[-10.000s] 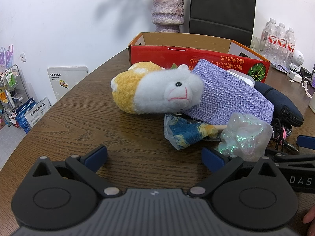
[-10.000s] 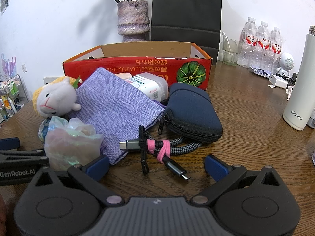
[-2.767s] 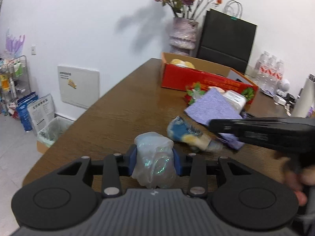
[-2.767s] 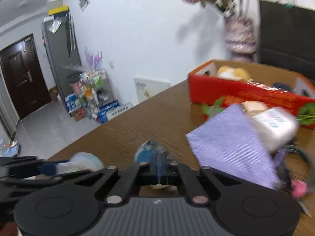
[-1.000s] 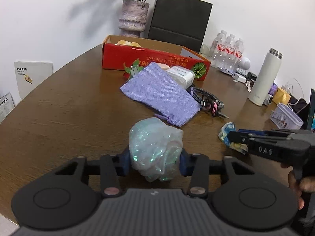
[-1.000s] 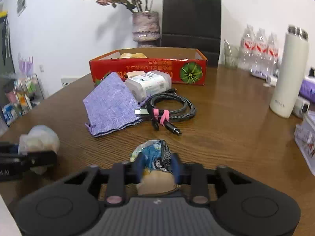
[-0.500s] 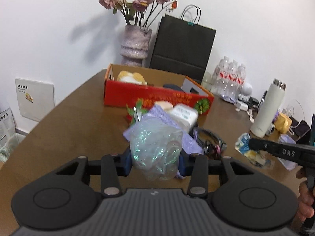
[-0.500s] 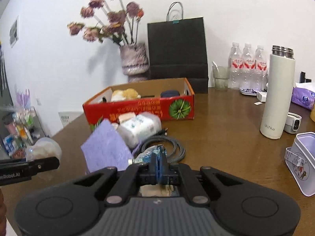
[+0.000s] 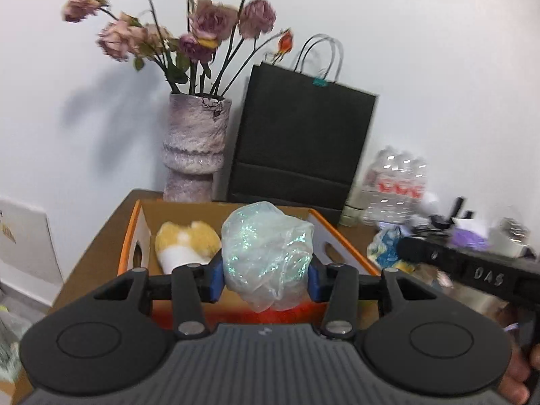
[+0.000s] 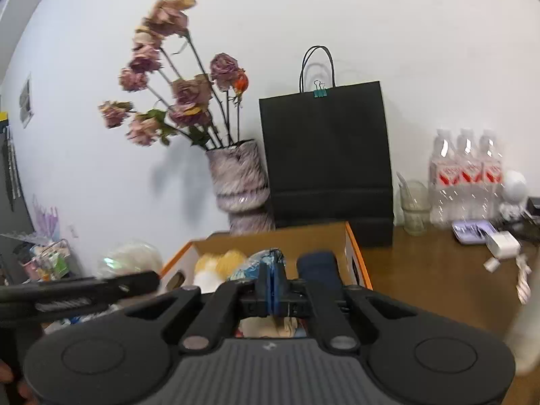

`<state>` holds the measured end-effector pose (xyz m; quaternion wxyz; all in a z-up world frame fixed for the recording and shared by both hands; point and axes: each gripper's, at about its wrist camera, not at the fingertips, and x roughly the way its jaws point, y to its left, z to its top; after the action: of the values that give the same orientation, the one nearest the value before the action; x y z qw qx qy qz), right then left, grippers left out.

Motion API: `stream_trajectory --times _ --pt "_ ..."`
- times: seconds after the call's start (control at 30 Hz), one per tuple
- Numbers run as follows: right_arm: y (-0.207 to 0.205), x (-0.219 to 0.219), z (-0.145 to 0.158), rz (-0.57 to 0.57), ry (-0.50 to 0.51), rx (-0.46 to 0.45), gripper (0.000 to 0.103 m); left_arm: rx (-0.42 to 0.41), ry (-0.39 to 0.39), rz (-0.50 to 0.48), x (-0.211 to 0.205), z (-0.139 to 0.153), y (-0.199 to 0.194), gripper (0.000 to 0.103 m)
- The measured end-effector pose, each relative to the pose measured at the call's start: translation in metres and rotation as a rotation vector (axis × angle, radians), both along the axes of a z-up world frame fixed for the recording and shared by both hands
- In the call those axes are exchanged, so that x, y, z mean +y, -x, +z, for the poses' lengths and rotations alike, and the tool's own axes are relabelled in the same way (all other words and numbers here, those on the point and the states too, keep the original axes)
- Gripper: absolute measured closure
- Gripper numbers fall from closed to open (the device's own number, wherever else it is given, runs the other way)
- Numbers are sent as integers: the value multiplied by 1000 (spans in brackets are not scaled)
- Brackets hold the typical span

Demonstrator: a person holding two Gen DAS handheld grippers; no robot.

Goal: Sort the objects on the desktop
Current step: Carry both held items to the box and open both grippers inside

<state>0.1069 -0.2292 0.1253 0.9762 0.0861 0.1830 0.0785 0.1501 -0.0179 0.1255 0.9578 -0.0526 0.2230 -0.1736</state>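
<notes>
Bright, even light — motion blur, fisheye-bent edges, soft wall shadows.

My left wrist view looks forward along its gripper (image 9: 265, 278), close above the cardboard box (image 9: 130, 236), facing the wall. My right wrist view does likewise from the right. Both share the box, vase (image 9: 195, 148) and black paper bag (image 10: 325, 155).

Iridescent clear bag (image 9: 268, 253); orange-rimmed box (image 9: 130, 236); yellow-white plush (image 9: 185, 244).

Three water bottles (image 10: 467, 175), one vase (image 10: 241, 187).
</notes>
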Motion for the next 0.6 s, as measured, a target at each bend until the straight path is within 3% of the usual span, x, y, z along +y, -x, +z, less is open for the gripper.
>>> stream_trajectory --times 0.1,0.2,0.33,0.43,0.53,0.57,0.6 --pt "-57 2 0 -13 -12 14 102 6 -90 77 -16 -14 -55 57" --pt "-112 6 -11 -13 -23 54 102 68 -97 144 -22 -40 -107 57" --pt "-176 8 -34 -10 -44 140 101 136 -147 117 -29 -59 -147 56" --pt "-208 10 -50 -17 -77 209 101 176 -142 91 -26 -65 -161 49" --pt "-219 3 -68 -19 -167 268 81 221 -124 62 -23 -71 -166 32" --pt "-221 -1 -74 -21 -211 286 60 220 -110 46 -21 -70 -165 24" --pt "-222 -2 -78 -26 -238 302 48 211 -96 45 -18 -66 -162 17"
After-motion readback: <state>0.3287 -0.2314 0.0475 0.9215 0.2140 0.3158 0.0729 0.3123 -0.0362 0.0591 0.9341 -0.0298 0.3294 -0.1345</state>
